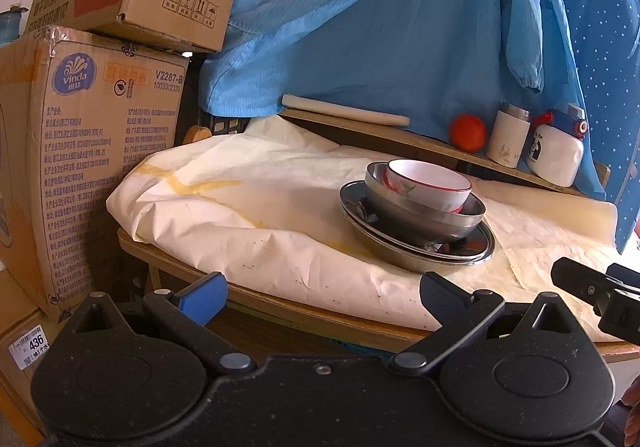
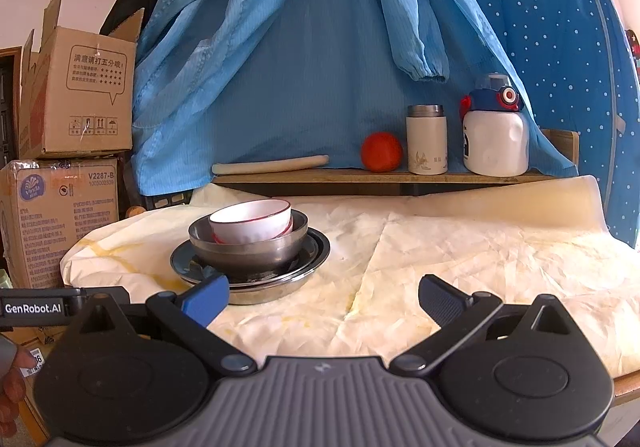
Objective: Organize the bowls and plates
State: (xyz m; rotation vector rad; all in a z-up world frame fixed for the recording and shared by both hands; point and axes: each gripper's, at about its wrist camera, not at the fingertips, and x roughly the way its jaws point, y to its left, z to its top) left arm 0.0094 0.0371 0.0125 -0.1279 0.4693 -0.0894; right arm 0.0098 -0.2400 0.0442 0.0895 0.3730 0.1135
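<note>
We see a stack of dishes on the paper-covered tabletop (image 2: 480,247): a white bowl with a red rim (image 2: 251,221) sits inside a steel bowl (image 2: 248,247), which rests on a dark plate (image 2: 316,247) set in a shallow steel plate (image 2: 272,293). Our left gripper (image 1: 323,297) hovers at the near edge of the tabletop, jaws spread wide and holding nothing, the stack ahead and to its right. Our right gripper (image 2: 323,297) hovers above the paper, jaws likewise wide and empty; its left fingertip (image 2: 208,301) overlaps the stack's near rim in view. On the shelf (image 2: 360,178) behind stand an orange ball (image 2: 381,151), a white flask (image 2: 426,141) and a white bottle (image 2: 495,135).
</note>
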